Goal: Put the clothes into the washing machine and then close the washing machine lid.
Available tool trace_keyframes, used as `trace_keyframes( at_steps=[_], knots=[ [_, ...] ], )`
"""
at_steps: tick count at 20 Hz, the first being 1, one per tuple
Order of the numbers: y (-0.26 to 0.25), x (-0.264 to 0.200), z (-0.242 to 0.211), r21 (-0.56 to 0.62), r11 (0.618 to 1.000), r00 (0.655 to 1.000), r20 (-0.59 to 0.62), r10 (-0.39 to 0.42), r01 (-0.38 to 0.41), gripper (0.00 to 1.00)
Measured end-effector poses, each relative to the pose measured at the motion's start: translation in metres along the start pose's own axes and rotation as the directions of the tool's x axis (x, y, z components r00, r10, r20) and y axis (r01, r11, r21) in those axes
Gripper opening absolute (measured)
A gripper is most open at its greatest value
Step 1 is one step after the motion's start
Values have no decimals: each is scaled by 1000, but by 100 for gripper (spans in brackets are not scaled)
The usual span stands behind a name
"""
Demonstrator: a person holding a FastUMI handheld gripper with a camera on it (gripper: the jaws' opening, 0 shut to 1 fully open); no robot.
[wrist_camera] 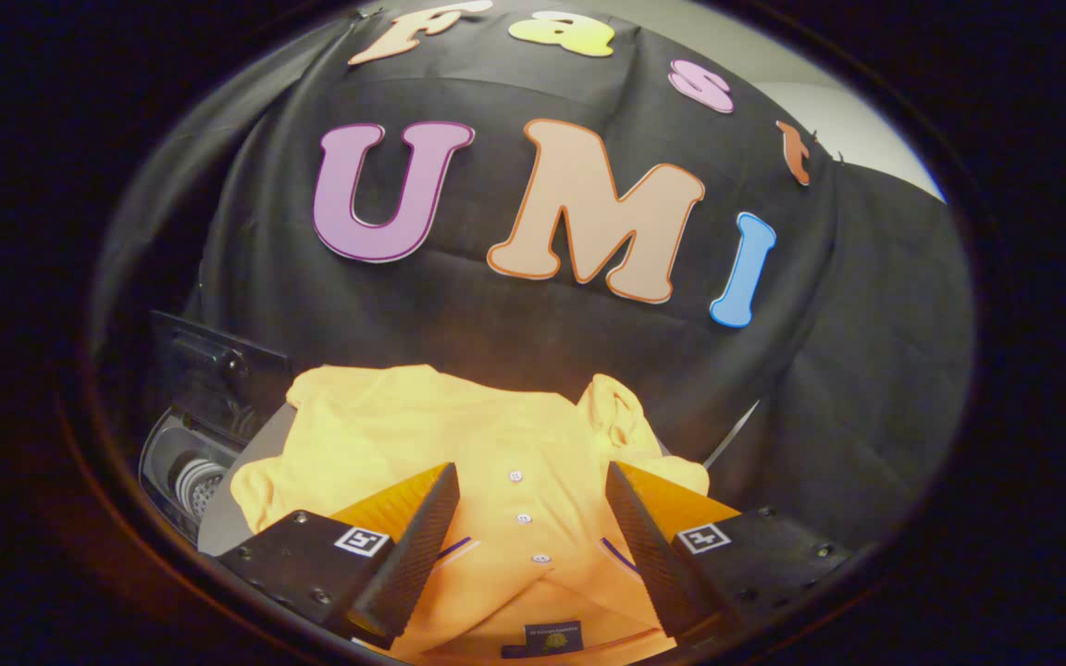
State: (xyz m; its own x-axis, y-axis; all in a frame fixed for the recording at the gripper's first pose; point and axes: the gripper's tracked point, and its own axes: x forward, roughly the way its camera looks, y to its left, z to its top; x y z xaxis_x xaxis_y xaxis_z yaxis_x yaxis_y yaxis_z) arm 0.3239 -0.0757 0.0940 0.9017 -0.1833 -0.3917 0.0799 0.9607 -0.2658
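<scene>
While my gripper (531,527) hangs with its fingers spread wide apart, the yellow shirt (459,435) lies flat right under and between them, washing machine (186,462) just beside it.

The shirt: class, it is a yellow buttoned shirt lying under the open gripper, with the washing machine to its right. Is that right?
Not quite. The gripper view shows the washing machine left of the shirt, not right. The rest holds: the shirt is yellow, buttoned, under the open gripper.
</scene>
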Motion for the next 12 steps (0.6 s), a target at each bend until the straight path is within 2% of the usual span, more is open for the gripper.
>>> trace_keyframes(
  at_steps=[5,6,8,9,10,12],
  knots=[
    [8,14,-34,67,997,983,-176,58,-47,97],
    [12,18,-28,116,992,986,-150,73,-56,98],
    [16,23,-40,227,971,972,-198,126,-80,85],
    [15,22,-33,258,963,978,-170,124,-77,81],
    [11,27,-35,221,972,978,-170,120,-81,77],
    [13,28,-34,174,980,981,-143,127,-102,51]
  ],
)
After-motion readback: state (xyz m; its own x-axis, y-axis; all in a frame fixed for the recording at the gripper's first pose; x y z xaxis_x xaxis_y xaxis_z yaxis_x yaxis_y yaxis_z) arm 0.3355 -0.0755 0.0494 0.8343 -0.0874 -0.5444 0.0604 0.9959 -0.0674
